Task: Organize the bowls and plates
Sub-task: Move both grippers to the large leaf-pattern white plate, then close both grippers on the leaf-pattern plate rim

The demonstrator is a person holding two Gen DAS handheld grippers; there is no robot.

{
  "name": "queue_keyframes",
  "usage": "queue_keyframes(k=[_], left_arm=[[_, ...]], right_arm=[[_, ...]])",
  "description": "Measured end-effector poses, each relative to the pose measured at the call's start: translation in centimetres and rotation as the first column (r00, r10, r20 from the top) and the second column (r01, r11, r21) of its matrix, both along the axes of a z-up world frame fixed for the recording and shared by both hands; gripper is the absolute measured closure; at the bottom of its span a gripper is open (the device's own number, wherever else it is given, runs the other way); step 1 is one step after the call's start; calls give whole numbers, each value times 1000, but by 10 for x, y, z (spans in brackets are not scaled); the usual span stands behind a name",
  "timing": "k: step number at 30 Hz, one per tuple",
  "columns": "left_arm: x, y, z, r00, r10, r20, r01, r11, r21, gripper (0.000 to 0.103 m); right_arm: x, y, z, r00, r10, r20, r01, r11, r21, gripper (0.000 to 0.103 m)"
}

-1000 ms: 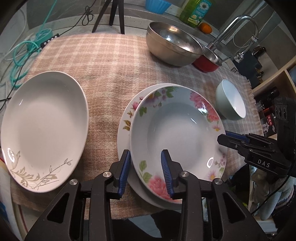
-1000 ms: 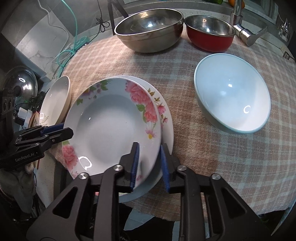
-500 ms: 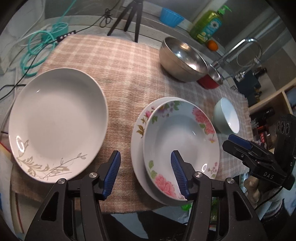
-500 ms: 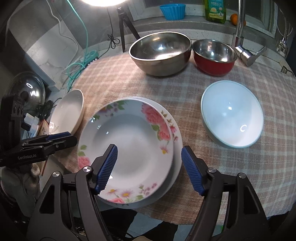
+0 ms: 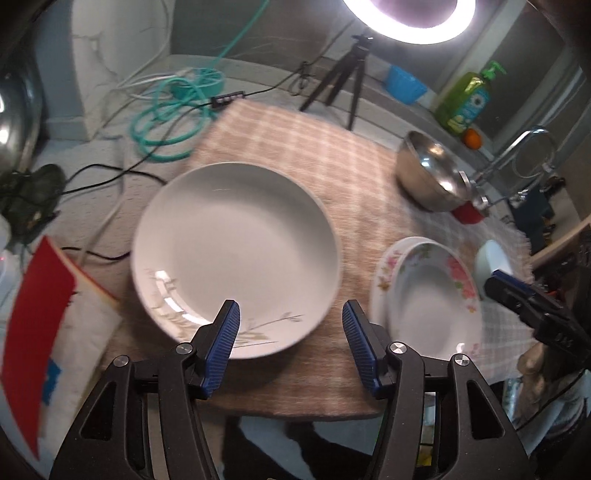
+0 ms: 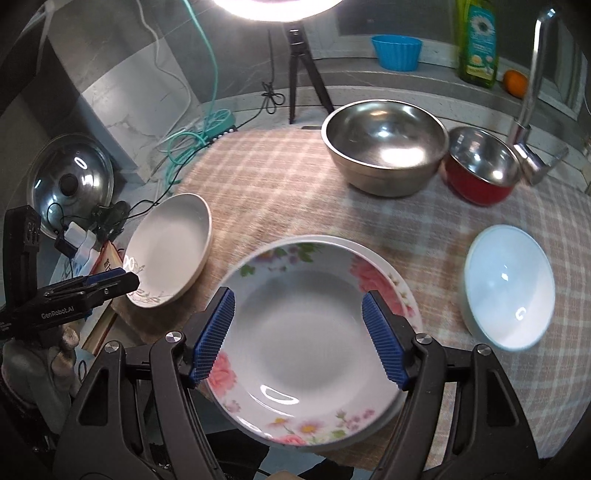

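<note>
Low in each frame, your left gripper (image 5: 290, 345) and right gripper (image 6: 299, 338) gape empty, floral plate (image 6: 303, 332) stacked, freeing you for the white plate (image 5: 236, 254).

Bright ring light (image 5: 410, 18) overhead, glare on dishes, motion blur, fisheye edges

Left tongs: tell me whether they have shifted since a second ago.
Yes. The left tongs have swung left off the rose-patterned deep plate and now frame the near rim of the plain white plate with a grey sprig, on the checked cloth.
</note>
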State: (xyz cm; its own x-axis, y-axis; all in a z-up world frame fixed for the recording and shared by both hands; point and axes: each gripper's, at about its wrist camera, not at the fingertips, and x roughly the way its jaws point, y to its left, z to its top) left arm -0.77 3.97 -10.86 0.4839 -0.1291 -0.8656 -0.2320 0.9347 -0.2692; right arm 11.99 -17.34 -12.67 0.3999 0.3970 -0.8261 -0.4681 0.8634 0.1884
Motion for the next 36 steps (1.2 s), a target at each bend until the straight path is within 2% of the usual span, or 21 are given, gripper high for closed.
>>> queue_keyframes(k=[5, 8, 11, 18, 22, 25, 28, 33, 36], left_arm=[[-8, 21, -10, 994, 86, -66, -79, 991, 106, 42], [-14, 35, -15, 991, 112, -75, -107, 992, 68, 39], [-19, 51, -17, 987, 140, -80, -140, 990, 11, 39], [-19, 76, -3, 988, 149, -37, -149, 989, -10, 39], [-12, 87, -7, 990, 140, -33, -141, 989, -46, 39], [-5, 88, -12, 992, 123, -42, -125, 991, -45, 41], [-1, 91, -17, 992, 116, -54, -120, 991, -64, 42], [6, 95, -26, 991, 107, -77, -113, 991, -73, 55], [10, 96, -32, 991, 100, -90, -107, 991, -81, 59]], right_arm=[[5, 27, -1, 999, 44, 12, -44, 999, -8, 28], [7, 43, -1, 997, 77, 15, -77, 997, -7, 15], [12, 59, -3, 994, 107, -6, -107, 994, 7, 15], [28, 89, -15, 988, 130, -85, -127, 991, 43, 15], [38, 100, -22, 984, 127, -125, -120, 991, 66, 15], [43, 108, -26, 980, 133, -148, -123, 989, 76, 18], [47, 116, -30, 978, 134, -161, -125, 990, 64, 27], [53, 127, -41, 971, 132, -201, -123, 991, 53, 31], [55, 133, -50, 963, 141, -228, -135, 990, 42, 43]])
